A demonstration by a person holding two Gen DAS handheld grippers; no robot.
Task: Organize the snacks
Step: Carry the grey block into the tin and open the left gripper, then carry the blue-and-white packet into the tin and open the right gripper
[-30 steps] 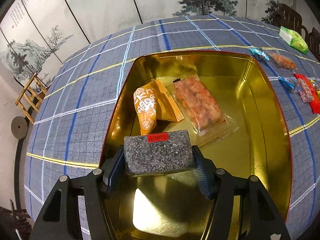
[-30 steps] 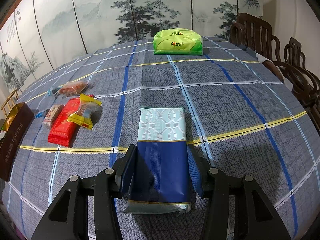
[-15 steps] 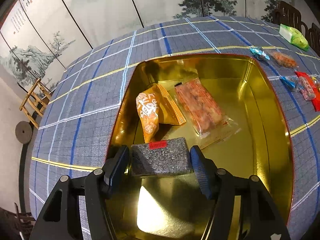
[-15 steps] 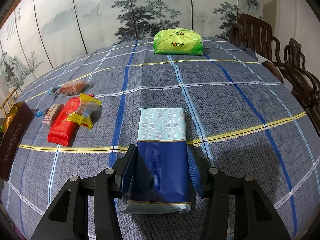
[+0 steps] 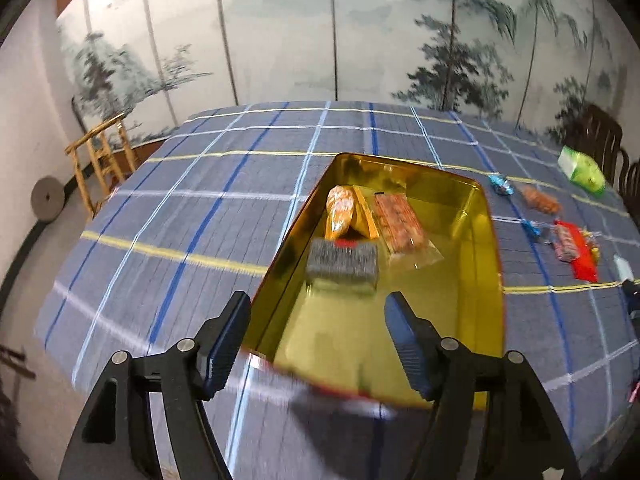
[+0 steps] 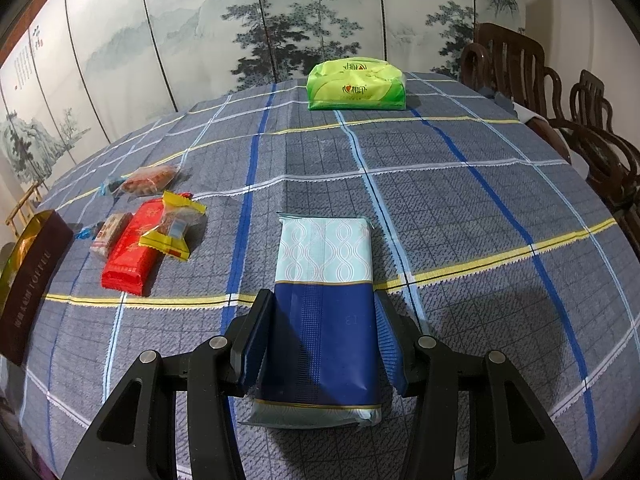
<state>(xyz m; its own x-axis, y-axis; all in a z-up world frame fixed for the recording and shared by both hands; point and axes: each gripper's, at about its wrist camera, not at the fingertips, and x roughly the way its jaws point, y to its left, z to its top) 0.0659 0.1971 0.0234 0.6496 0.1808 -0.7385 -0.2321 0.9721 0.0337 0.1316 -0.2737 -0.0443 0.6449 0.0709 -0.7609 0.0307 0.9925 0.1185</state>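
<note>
Now the left gripper (image 5: 316, 336), jaws just opened and empty, hangs above the gold tin (image 5: 490, 280), the grey speckled snack bar (image 5: 343, 261) inside. Next, the right gripper (image 6: 323, 344) must lift its clamped blue-and-white packet (image 6: 323, 280) off the worktop (image 6: 460, 208) tinward.

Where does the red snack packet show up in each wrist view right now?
Left wrist: red snack packet at far right, on the cloth right of the gold tin.
Right wrist: red snack packet at left, under a yellow-ended wrapper.
Shared landmark: green tissue pack.
</note>
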